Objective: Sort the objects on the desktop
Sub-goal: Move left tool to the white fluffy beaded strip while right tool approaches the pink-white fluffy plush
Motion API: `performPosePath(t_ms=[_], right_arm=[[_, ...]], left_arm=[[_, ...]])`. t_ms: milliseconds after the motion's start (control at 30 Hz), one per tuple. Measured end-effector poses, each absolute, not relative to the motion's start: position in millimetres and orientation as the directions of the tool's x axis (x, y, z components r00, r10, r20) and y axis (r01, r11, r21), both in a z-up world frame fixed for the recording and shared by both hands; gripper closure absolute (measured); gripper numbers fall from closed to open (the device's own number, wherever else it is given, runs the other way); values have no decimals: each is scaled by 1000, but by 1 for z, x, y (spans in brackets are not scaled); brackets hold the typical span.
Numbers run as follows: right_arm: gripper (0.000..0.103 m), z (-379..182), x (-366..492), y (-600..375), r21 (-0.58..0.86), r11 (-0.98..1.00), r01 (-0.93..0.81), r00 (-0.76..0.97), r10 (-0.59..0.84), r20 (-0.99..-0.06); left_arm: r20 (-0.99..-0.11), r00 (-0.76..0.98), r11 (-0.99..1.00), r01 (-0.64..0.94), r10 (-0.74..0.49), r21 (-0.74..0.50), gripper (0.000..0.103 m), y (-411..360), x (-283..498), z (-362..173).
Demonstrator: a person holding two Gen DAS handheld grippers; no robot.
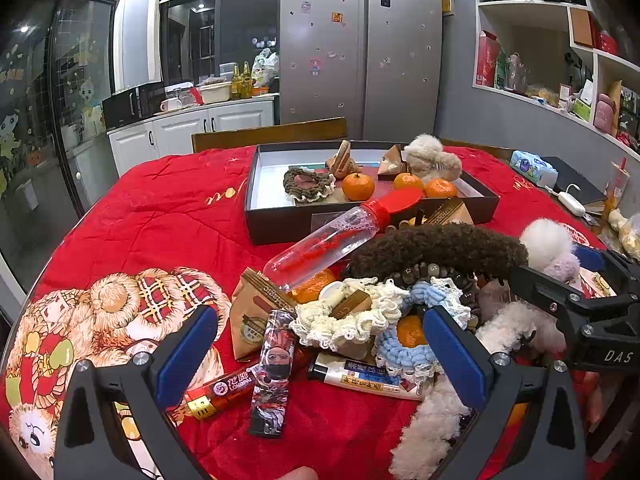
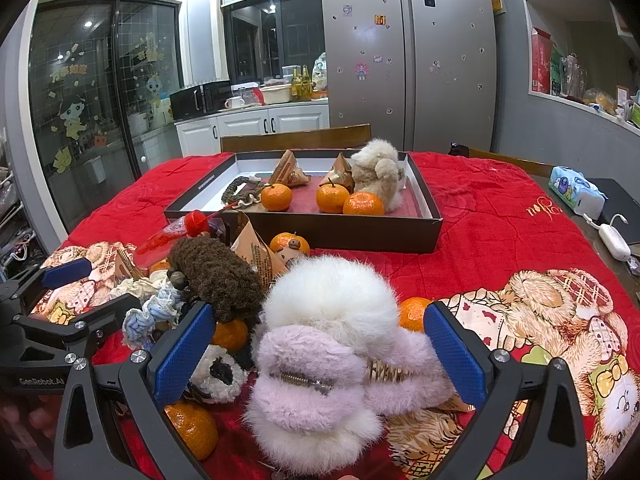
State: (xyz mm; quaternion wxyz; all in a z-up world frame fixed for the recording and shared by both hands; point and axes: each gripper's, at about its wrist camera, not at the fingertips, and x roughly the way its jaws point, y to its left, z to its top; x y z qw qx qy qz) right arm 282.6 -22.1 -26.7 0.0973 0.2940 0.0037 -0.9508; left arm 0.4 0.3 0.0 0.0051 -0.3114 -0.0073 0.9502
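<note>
A heap of small objects lies on the red cloth in front of a dark box (image 1: 280,222) (image 2: 340,234) that holds tangerines, paper packets, a scrunchie and a beige plush. In the left wrist view my left gripper (image 1: 320,348) stands open over lighters (image 1: 274,372), a white crochet scrunchie (image 1: 344,320) and a blue one (image 1: 404,344); a clear bottle with a red cap (image 1: 332,240) and a brown fuzzy clip (image 1: 436,246) lie beyond. My right gripper (image 2: 320,348) is open too, its pads either side of a pale purple and white fluffy hair clip (image 2: 320,364), not pressing it.
A wooden chair (image 1: 272,134) stands behind the table, with fridge and kitchen counter beyond. A tissue pack (image 2: 576,190), a white adapter (image 2: 612,242) and a dark book lie at the table's right edge. Loose tangerines (image 2: 192,428) sit among the heap.
</note>
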Motion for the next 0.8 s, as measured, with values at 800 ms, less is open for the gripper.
performPosePath(t_ms=[800], right_arm=[[0, -21, 297, -22, -5, -983, 185, -808, -150, -570]], left_arm=[[-490, -860, -990, -137, 140, -41, 0, 11, 35, 30]])
